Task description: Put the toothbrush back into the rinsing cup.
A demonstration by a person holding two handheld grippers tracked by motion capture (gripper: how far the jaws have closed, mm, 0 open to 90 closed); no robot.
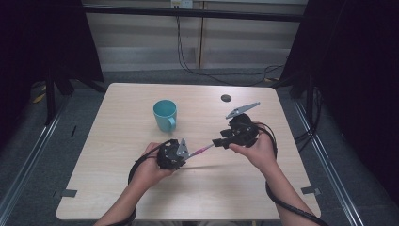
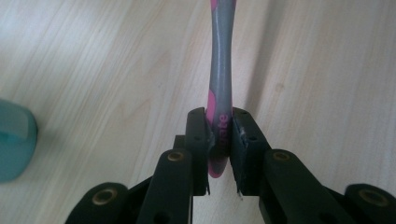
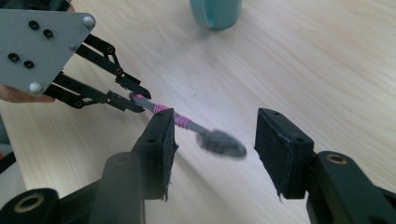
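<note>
A grey and pink toothbrush (image 1: 202, 150) hangs above the wooden table (image 1: 141, 197), between my two grippers. My left gripper (image 1: 188, 154) is shut on its handle end; in the left gripper view the pads clamp the pink-lettered handle (image 2: 220, 70). My right gripper (image 1: 217, 142) faces it from the right with its jaws open. In the right gripper view the blurred brush head (image 3: 224, 142) lies between the two pads without touching either, and the left gripper (image 3: 135, 98) holds the far end of the handle.
A teal mug (image 1: 164, 114) stands upright on the table behind the grippers, handle toward me; it also appears as the mug (image 2: 16, 140) at the left edge and the mug (image 3: 215, 11) at the top. A small black disc (image 1: 226, 98) lies near the far edge.
</note>
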